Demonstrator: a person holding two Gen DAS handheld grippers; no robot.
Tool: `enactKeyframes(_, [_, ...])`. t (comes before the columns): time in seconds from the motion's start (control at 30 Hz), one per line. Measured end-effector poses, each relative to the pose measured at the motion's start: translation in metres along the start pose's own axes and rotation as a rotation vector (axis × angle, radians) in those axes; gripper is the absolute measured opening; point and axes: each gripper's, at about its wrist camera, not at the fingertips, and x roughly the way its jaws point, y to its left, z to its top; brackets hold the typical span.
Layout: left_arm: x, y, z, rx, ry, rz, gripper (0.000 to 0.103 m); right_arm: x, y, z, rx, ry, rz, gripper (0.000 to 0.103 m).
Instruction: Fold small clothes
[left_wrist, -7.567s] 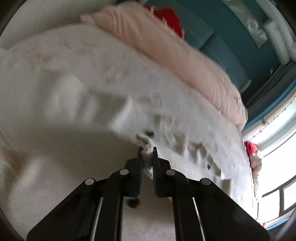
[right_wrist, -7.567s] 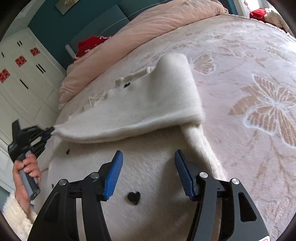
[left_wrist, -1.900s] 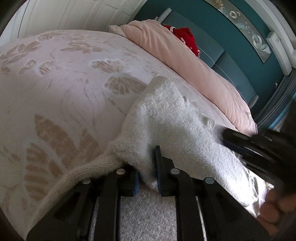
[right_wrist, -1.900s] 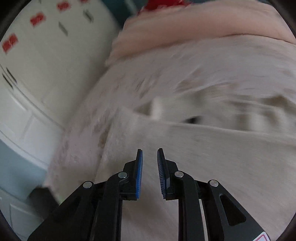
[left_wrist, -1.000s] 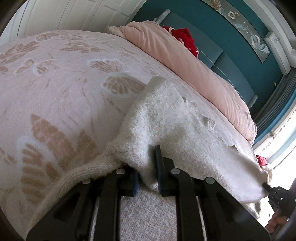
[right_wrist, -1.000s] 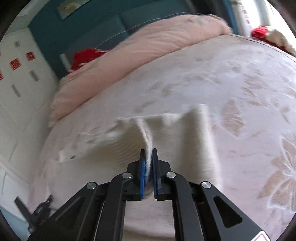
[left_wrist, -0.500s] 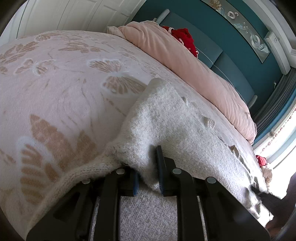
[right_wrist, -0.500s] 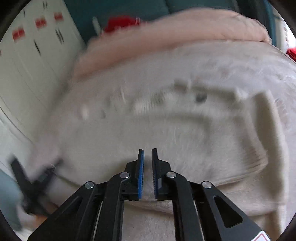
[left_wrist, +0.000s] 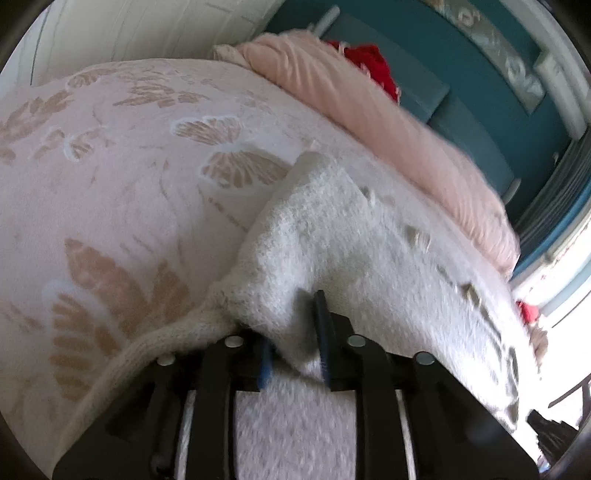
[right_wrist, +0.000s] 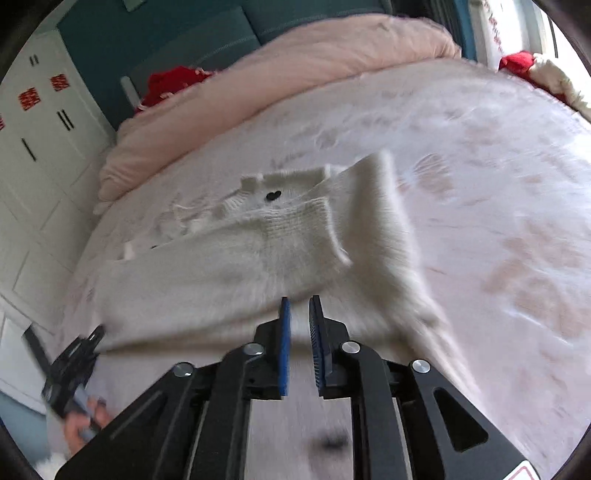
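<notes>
The left gripper (left_wrist: 293, 332) has its jaws closed on a bunched fold of the fluffy cream-white knitted sweater (left_wrist: 354, 243) — the wool fills the gap between the blue pads and spills over the left finger. The right gripper (right_wrist: 300, 332) holds its blue-padded jaws at a narrow gap, with nothing pinched between them; it hovers just above the near edge of the same sweater (right_wrist: 258, 258). The garment lies spread across the pale pink bedspread with tan butterfly patterns (right_wrist: 498, 206), one sleeve folded over the body, its ribbed cuff lying beside a small black heart-shaped button (right_wrist: 273, 195). In the right wrist view the left gripper (right_wrist: 74, 363) appears at the sweater's far left corner. Beyond the sweater lies a rolled pink duvet (left_wrist: 373, 118), with a red fabric item (left_wrist: 373, 70) behind it against the teal headboard (left_wrist: 461, 103).
</notes>
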Motion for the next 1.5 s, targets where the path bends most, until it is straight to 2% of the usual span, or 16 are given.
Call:
enactKeyframes(0.03, [-0.01, -0.005, 0.0, 0.031, 0.038, 0.024, 0.039, -0.015, -0.009, -0.013, 0.0, -0.005, -0.011, 0.037])
enactKeyframes(0.1, [-0.043, -0.013, -0.006, 0.081, 0.059, 0.069, 0.092, -0.048, -0.032, -0.038, 0.019, 0.002, -0.04, 0.052])
enactKeyframes(0.13, [-0.066, -0.015, -0.011, 0.103, 0.024, 0.106, 0.097, -0.061, -0.042, -0.055, 0.026, 0.018, -0.055, 0.052])
enactKeyframes(0.2, [-0.107, -0.012, -0.022, 0.147, -0.001, 0.124, 0.097, -0.083, -0.064, -0.092, 0.041, 0.068, -0.094, 0.053])
enactKeyframes(0.3, [-0.14, 0.004, -0.04, 0.162, 0.121, 0.123, 0.097, -0.109, -0.095, -0.145, 0.115, 0.146, -0.105, 0.054])
enactKeyframes(0.4, [-0.174, 0.043, -0.072, 0.091, 0.267, 0.095, 0.097, -0.127, -0.115, -0.186, 0.165, 0.187, -0.098, 0.057])
enactKeyframes(0.53, [-0.198, 0.081, -0.106, -0.019, 0.356, 0.042, 0.098, -0.138, -0.117, -0.213, 0.191, 0.191, -0.009, 0.067])
enactKeyframes(0.8, [-0.207, 0.085, -0.126, -0.046, 0.282, -0.047, 0.098, -0.105, -0.089, -0.208, 0.244, 0.17, 0.128, 0.072])
enactKeyframes(0.83, [-0.205, 0.082, -0.125, -0.037, 0.282, -0.041, 0.095, -0.1, -0.086, -0.205, 0.255, 0.162, 0.134, 0.071])
enactKeyframes(0.87, [-0.202, 0.078, -0.123, -0.021, 0.285, -0.031, 0.074, -0.1, -0.085, -0.206, 0.263, 0.155, 0.134, 0.068])
enactKeyframes(0.9, [-0.199, 0.073, -0.122, 0.0, 0.304, -0.036, 0.032, -0.098, -0.084, -0.206, 0.28, 0.143, 0.127, 0.047])
enactKeyframes(0.93, [-0.194, 0.07, -0.12, 0.011, 0.347, -0.014, 0.016, -0.095, -0.084, -0.206, 0.295, 0.148, 0.116, 0.01])
enactKeyframes(0.97, [-0.195, 0.072, -0.117, 0.001, 0.356, -0.002, 0.009, -0.091, -0.087, -0.206, 0.321, 0.164, 0.121, 0.011])
enactKeyframes(1.07, [-0.211, 0.075, -0.11, -0.053, 0.344, -0.013, 0.007, -0.104, -0.088, -0.205, 0.366, 0.125, 0.147, 0.01])
enactKeyframes(1.27, [-0.266, 0.07, -0.11, -0.023, 0.344, -0.087, 0.006, -0.147, -0.072, -0.196, 0.252, 0.088, 0.151, 0.008])
enactKeyframes(1.5, [-0.335, 0.077, -0.153, 0.062, 0.436, -0.107, 0.006, -0.209, -0.082, -0.237, 0.028, 0.22, 0.109, 0.008])
